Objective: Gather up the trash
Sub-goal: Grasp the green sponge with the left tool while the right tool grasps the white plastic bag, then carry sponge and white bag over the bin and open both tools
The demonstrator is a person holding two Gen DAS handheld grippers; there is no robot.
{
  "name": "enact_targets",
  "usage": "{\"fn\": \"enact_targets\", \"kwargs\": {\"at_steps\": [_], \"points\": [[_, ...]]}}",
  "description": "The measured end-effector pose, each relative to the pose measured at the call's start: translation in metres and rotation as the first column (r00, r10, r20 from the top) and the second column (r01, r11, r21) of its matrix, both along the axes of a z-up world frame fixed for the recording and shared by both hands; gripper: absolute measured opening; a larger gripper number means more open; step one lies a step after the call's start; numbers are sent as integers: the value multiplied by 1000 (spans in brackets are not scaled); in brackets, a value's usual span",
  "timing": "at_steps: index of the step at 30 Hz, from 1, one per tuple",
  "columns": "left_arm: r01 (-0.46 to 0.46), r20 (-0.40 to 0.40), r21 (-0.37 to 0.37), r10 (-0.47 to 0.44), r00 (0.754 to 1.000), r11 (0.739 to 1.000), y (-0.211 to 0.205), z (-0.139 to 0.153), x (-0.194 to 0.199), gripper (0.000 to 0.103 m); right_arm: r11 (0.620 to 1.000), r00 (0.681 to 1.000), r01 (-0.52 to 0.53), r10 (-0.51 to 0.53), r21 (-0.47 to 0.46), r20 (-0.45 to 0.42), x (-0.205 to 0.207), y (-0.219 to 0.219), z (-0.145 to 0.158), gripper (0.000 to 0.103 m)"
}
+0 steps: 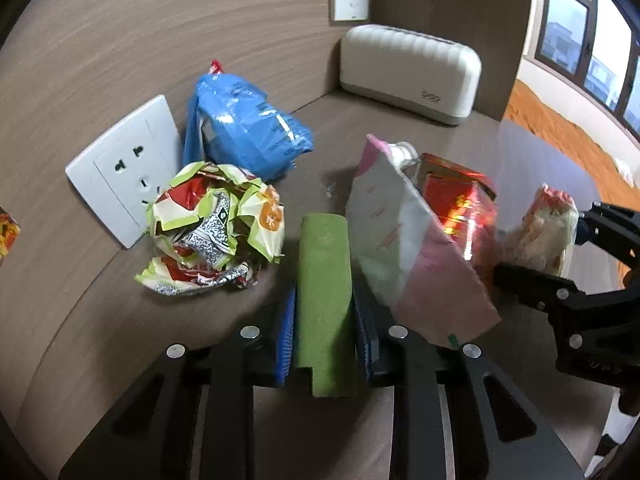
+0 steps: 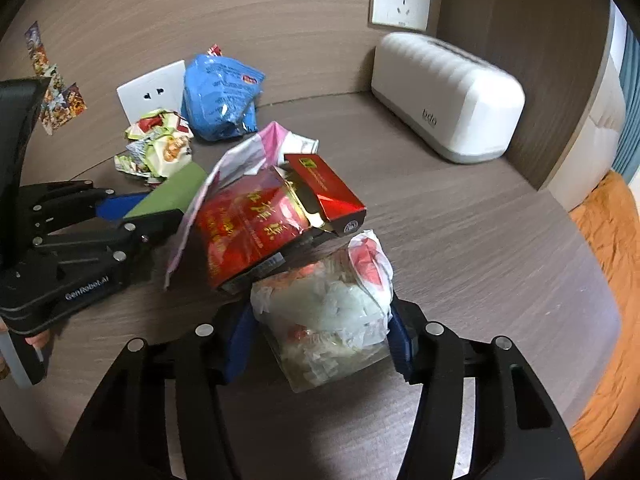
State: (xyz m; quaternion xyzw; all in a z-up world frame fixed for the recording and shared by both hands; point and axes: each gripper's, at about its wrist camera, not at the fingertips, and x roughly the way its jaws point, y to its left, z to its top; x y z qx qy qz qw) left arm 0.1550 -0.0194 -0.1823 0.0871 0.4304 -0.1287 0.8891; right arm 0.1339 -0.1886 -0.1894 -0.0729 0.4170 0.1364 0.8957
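Observation:
My left gripper (image 1: 324,290) is shut on a flat green box (image 1: 324,264), its blue pads pressing both long sides above the brown tabletop (image 1: 120,340). My right gripper (image 2: 320,330) is shut on a crumpled clear wrapper with red print (image 2: 332,312). The right wrist view shows the left gripper (image 2: 156,208) at the left, the green box (image 2: 176,192) in it. Between the grippers lie a pink-white bag (image 1: 400,240), a red foil wrapper (image 2: 248,224) and an open red carton (image 2: 324,192). A crumpled green-red wrapper (image 1: 212,232) and a blue bag (image 1: 244,128) sit by the wall.
A white ribbed box (image 2: 448,96) stands in the back corner of the tabletop. Wall sockets (image 1: 124,168) sit low on the wood-grain wall behind the trash. Orange bedding (image 2: 608,280) lies beyond the table's right edge.

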Motion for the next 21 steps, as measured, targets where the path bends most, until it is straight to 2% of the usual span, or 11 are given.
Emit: {"fn": "enact_targets", "kwargs": {"at_steps": [5, 11, 16, 21], "points": [[4, 27, -11, -3, 1000, 1000, 0, 18, -17, 25, 1000, 999, 16, -17, 21, 36, -14, -7, 21, 57], [18, 96, -31, -15, 995, 999, -7, 61, -48, 25, 993, 994, 48, -59, 108, 95, -37, -28, 57, 57], [84, 151, -36, -77, 986, 996, -34, 94, -81, 25, 977, 982, 95, -124, 191, 145, -66, -49, 88, 57], [192, 170, -37, -184, 968, 981, -77, 106, -108, 25, 963, 961, 161, -203, 218, 186, -103, -77, 108, 57]]}}
